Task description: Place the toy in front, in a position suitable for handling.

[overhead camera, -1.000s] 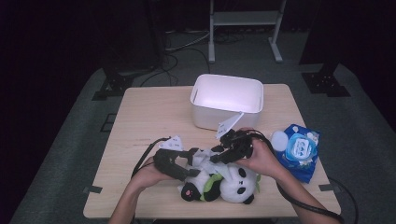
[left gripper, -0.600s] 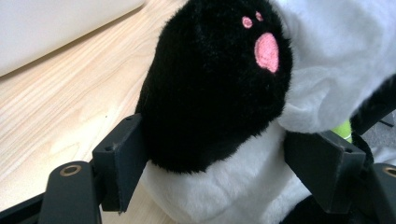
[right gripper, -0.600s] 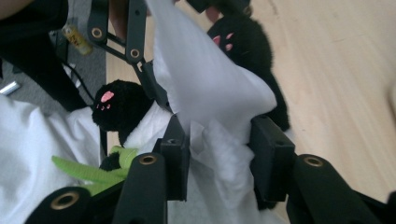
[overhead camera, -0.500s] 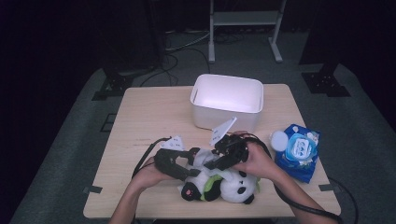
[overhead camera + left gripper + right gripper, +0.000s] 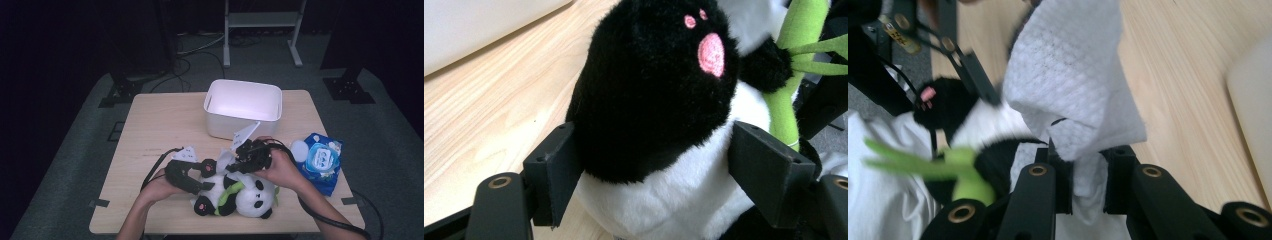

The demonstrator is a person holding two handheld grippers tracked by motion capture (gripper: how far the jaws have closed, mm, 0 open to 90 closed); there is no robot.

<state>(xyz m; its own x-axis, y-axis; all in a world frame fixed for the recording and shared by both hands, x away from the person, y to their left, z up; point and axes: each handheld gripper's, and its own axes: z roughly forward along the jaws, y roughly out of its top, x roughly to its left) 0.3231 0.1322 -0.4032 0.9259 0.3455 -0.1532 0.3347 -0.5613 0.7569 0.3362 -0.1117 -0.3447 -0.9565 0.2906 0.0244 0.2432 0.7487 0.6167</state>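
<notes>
Table holds a toy panda lying near the front edge, and the wiping looks barely begun. Left tongs squeeze its black foot between both jaws. Right tongs pinch a white wipe tight, just above the panda, not clearly touching it.

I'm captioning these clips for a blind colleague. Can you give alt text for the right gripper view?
The right gripper pinches a white wipe between its black jaws, above a plush panda holding a green stalk. Light wooden table lies behind.
</notes>
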